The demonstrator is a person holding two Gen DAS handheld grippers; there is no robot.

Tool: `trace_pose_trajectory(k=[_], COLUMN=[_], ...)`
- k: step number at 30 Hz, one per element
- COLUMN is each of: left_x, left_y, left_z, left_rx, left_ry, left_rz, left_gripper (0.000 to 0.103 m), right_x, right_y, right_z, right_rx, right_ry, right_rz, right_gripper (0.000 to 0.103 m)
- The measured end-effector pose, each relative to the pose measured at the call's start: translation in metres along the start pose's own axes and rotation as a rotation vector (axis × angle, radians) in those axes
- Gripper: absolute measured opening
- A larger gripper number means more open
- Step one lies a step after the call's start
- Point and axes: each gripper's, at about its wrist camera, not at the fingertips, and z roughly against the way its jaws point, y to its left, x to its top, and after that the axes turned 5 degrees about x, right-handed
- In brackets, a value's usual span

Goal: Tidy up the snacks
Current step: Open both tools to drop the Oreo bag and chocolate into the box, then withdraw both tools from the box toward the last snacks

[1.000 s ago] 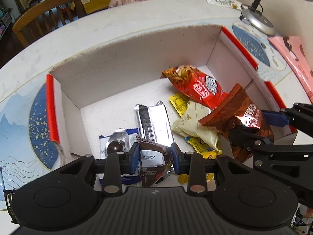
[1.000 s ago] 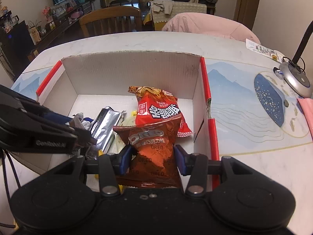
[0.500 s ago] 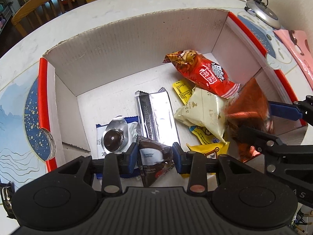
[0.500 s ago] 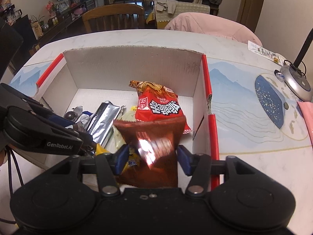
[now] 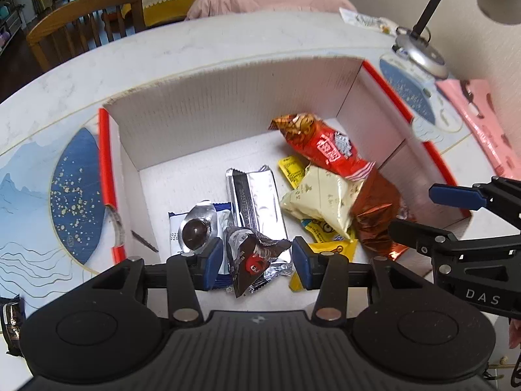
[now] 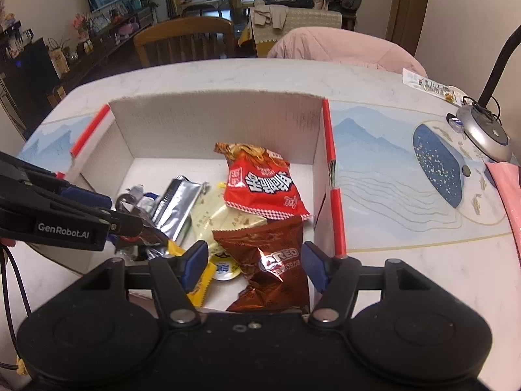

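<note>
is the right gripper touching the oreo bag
Apart. In the right wrist view the right gripper is open, with white box floor visible between each blue pad and the Oreo bag.

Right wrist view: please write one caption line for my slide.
Open right gripper above a brown Oreo packet lying in the cardboard box of snacks.

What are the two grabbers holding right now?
Nothing. The left gripper is open around the brown chocolate packet, and the right gripper is open around the Oreo bag lying in the box.
</note>
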Motion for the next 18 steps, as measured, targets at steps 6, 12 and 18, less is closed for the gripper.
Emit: trace_pose_trajectory(k=[6, 12, 18], left_x=[-0.002, -0.005, -0.012], left_y=[0.013, 0.029, 0.047], left_z=[0.027, 0.054, 0.076], left_rx=[-0.024, -0.056, -0.072], left_ry=[-0.075, -0.144, -0.208], left_rz=[0.039, 0.074, 0.105], left_gripper=[0.054, 0.058, 0.062], right_x=[0.004, 0.009, 0.014], right_y=[0.009, 0.019, 0.032], right_z=[0.02, 0.038, 0.049], right_rx=[0.01, 0.024, 0.02], right_ry=[-0.054, -0.097, -0.13], right_rz=[-0.006, -0.024, -0.035], right_gripper=[0.076, 0.083, 0.085])
